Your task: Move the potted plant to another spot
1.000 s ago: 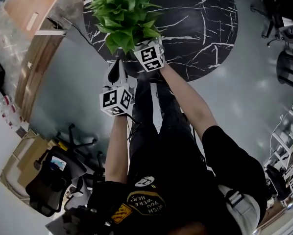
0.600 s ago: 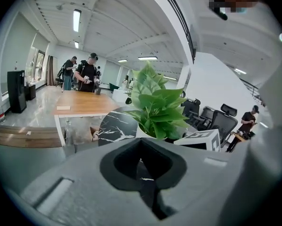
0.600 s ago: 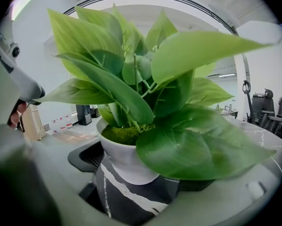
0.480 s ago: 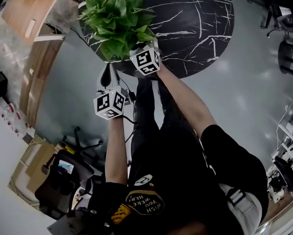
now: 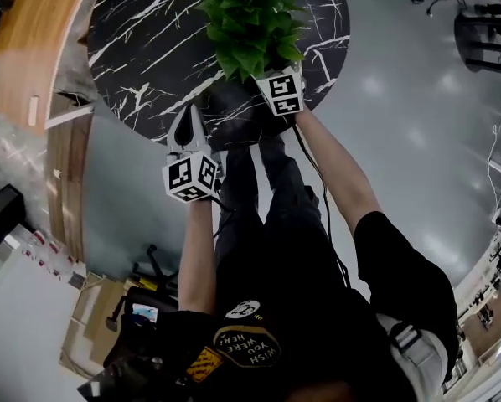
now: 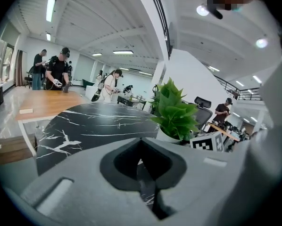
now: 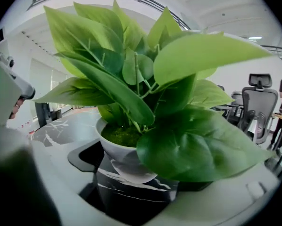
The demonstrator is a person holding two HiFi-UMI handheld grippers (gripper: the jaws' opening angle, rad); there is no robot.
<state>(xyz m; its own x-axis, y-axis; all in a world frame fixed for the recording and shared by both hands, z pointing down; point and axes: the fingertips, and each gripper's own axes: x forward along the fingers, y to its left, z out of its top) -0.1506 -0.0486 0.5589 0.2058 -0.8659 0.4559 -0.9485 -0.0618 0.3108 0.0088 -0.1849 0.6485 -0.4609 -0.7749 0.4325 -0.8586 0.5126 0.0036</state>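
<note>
Potted plant [image 5: 252,23] over the black marble table [image 5: 142,48], right gripper [image 5: 277,78] at its base; left gripper [image 5: 188,128] apart, at table's near edge.

An open-plan office: swivel chairs [image 7: 259,105], a long wooden desk [image 6: 46,105], strip lights [image 6: 50,8] overhead, and people [image 6: 58,72] standing about further back.

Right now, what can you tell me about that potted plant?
The potted plant has broad glossy green leaves rising from mossy green filling in a small rounded white pot. It stands upright, its pot clamped between the jaws of the right gripper, over the near edge of the black marble-look round table. Whether it rests on the tabletop or hangs above it isn't clear.
</note>
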